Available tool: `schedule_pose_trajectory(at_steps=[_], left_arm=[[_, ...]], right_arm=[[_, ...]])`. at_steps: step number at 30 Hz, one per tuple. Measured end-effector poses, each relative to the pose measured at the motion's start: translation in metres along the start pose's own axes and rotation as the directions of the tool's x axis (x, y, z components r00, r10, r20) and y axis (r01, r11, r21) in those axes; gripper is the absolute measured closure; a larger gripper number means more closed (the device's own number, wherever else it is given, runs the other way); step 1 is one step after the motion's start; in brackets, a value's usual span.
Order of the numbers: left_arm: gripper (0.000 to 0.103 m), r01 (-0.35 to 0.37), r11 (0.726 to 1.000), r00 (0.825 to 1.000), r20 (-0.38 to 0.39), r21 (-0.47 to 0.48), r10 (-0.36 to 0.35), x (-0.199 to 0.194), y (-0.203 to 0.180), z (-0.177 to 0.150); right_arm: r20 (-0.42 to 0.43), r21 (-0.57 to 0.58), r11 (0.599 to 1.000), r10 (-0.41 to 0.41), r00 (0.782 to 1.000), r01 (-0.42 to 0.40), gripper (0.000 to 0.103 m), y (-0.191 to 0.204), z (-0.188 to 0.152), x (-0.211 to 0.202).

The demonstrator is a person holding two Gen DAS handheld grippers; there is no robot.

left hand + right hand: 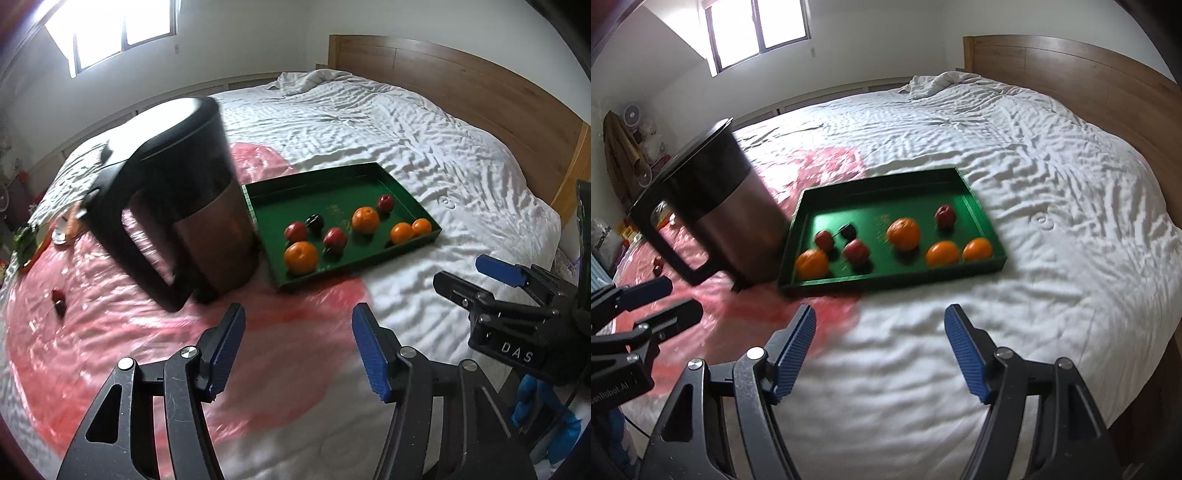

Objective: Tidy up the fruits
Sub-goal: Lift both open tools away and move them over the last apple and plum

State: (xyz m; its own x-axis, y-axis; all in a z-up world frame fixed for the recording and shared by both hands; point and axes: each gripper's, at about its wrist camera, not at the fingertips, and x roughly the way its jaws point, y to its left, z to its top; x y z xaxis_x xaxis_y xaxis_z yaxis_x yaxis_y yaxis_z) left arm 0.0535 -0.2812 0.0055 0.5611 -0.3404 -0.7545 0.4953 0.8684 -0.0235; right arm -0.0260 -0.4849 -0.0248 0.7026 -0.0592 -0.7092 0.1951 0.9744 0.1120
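A green tray point(295, 199) point(871, 206) lies on the bed. It holds several oranges point(301, 257) point(904, 232), three red fruits point(335, 239) point(856, 251) and one dark fruit point(314, 221) point(847, 230). A small red fruit point(57, 299) point(657, 264) lies loose on the pink plastic sheet point(147, 343) at the left. My left gripper point(299, 332) point(683, 295) hovers open and empty over that sheet, short of the tray's near edge. My right gripper point(881, 332) point(458, 269) is open and empty above the white bedding, in front of the tray.
A black and steel kettle point(184, 206) point(713, 206) stands right against the tray's left side. A plate with scraps point(37, 240) sits at the sheet's far left. The wooden headboard point(461, 81) closes off the right, and crumpled white bedding point(1052, 177) surrounds the tray.
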Motion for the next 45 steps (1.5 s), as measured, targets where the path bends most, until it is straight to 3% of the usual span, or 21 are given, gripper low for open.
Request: schedule_pose_trajectory(at_steps=[16,28,36,45], left_arm=[[0.048,-0.098,0.994,0.994,0.048,-0.044,0.1,-0.053,0.05,-0.062],[0.048,-0.184,0.973,0.979,0.066,-0.136,0.194,-0.085,0.114,-0.094],[0.048,-0.241,0.949,0.966,0.041,-0.204,0.254,-0.086,0.174,-0.111],[0.048,-0.282,0.919,0.957,-0.02,-0.275,0.288,-0.071,0.255,-0.127]], right_arm=[[0.021,-0.146,0.988,0.055,0.998,-0.052,0.0,0.095,-0.046,-0.044],[0.008,-0.305,0.938,0.174,0.985,-0.163,0.0,0.176,-0.062,-0.065],[-0.034,-0.383,0.885,0.275,0.961,-0.266,0.0,0.231,-0.068,-0.054],[-0.118,-0.418,0.838,0.333,0.936,-0.351,0.0,0.284,-0.071,-0.01]])
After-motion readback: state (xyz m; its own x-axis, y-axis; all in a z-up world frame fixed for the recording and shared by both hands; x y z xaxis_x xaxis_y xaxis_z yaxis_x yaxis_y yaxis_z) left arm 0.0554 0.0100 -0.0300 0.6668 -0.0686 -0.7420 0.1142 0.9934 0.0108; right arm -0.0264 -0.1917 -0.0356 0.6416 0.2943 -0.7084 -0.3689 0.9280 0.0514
